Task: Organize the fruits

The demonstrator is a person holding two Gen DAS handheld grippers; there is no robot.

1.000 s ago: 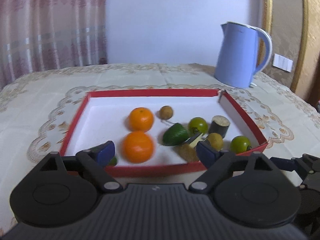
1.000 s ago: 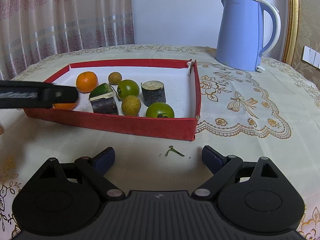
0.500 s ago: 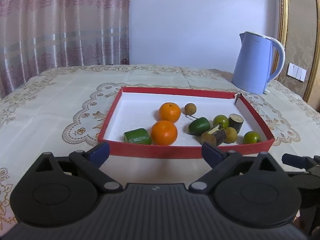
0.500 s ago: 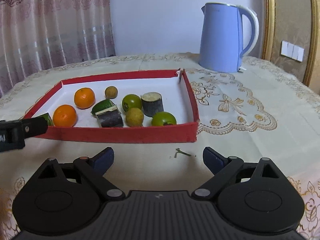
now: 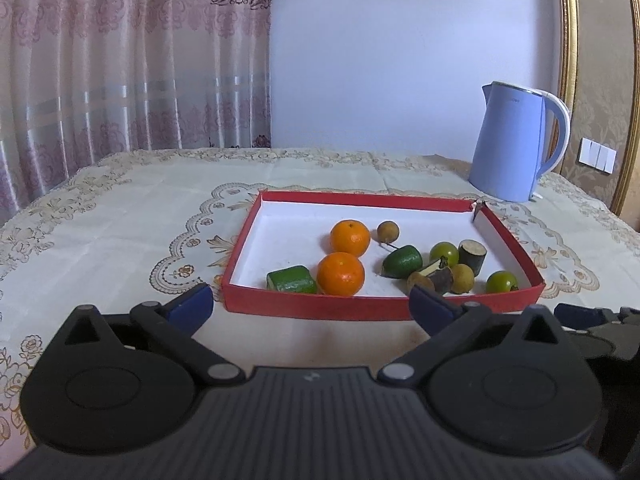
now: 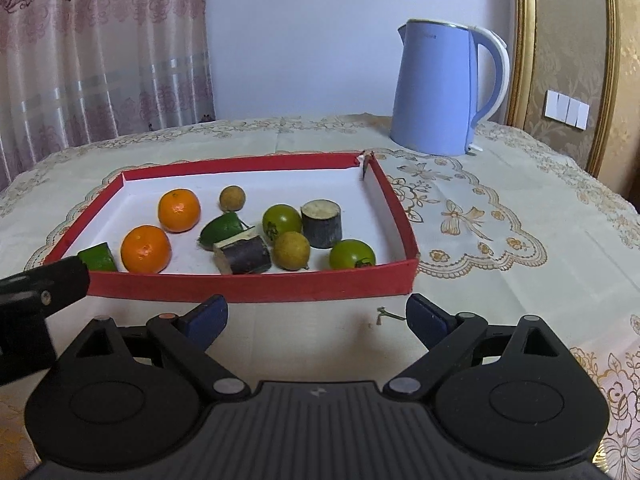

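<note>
Lace-patterned tablecloth (image 5: 120, 232), pink curtains behind, blue kettle (image 6: 436, 92) back right. Left gripper (image 5: 308, 304): jaws have just been opening, now spread wide, nothing between them, hovering short of the red tray (image 5: 320, 306). Right gripper (image 6: 316, 316): also spread wide and empty, over bare cloth just before the tray's near wall, a small green stem scrap (image 6: 384, 314) near its right finger.

All fruit sits inside the tray: two oranges (image 5: 341, 273), a green cut piece (image 5: 292, 280) at the near wall touching the front orange, small brown round fruits (image 6: 232, 198), green round ones (image 6: 352, 254), dark cut chunks (image 6: 322, 218).

Handling guess: oranges light, firm, round, so likely to roll; pinch across the middle. Cut chunks look stiff; grip the flat-sided bark, not the cut faces. Small brown ones may be thin-shelled, so squeeze gently.
</note>
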